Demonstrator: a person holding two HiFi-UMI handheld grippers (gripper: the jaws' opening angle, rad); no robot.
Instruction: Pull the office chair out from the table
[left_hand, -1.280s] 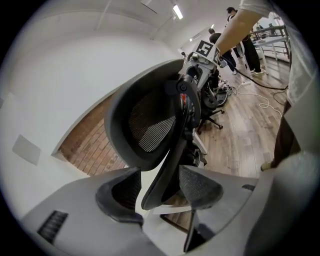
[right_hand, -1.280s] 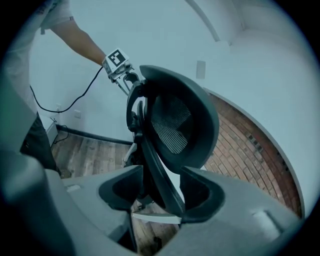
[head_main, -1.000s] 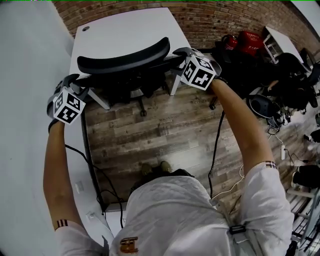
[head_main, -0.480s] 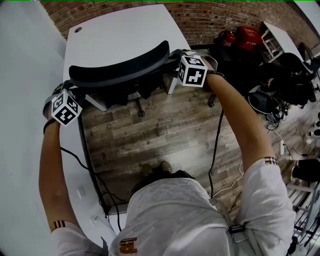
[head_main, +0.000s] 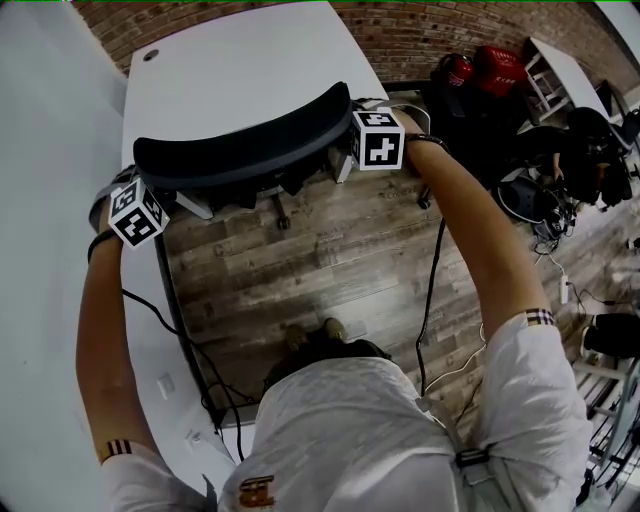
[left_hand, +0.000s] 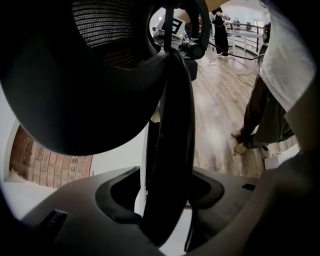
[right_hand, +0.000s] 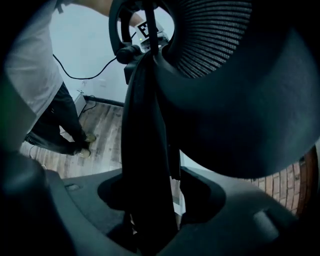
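Office chair (head_main: 240, 140) stands close against the white table (head_main: 230, 60), backrest running left to right. Left tool (head_main: 148, 188) and right tool (head_main: 348, 135) each clamp one end of its frame; the pull should run toward the person.

Overhead and two close views share chair (head_main: 240, 150).

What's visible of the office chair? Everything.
Black office chair: curved backrest with a mesh panel and plastic-looking frame, upright, seen from above. The seat is hidden beneath it; a base leg with a caster shows on the wood floor at the white table edge. The left gripper and right gripper clamp the backrest's two ends.
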